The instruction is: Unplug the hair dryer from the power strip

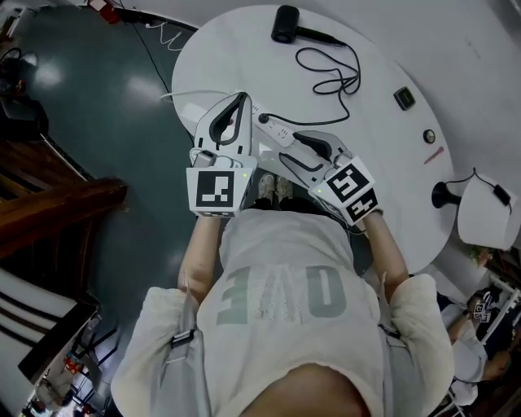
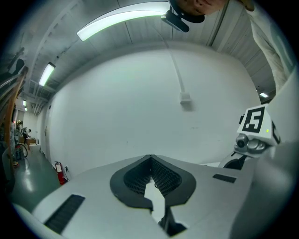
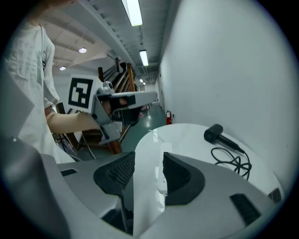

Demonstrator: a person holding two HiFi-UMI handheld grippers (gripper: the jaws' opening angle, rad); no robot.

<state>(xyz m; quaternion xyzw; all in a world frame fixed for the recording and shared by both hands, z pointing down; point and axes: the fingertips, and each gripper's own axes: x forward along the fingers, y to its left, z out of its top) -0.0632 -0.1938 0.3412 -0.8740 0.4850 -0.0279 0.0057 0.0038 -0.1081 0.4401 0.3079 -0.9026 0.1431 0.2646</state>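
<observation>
Pointing your right gripper (image 1: 299, 140), jaws apart and empty, down along the power strip (image 1: 277, 130) just ahead, you have the plug (image 1: 264, 119) toward its far end and the hair dryer (image 1: 285, 23) well beyond, while your closed left gripper (image 1: 240, 101) aims at the wall (image 2: 140, 102).

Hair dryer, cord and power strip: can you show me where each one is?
hair dryer (image 1: 285, 24), head view, on its round black body.
cord (image 1: 335, 81), head view, on the tangled black loops.
power strip (image 1: 279, 133), head view, on its white top.

Left tool (image 1: 241, 98) jaws together, held level, right tool (image 1: 303, 140) jaws apart, tilted downward
</observation>
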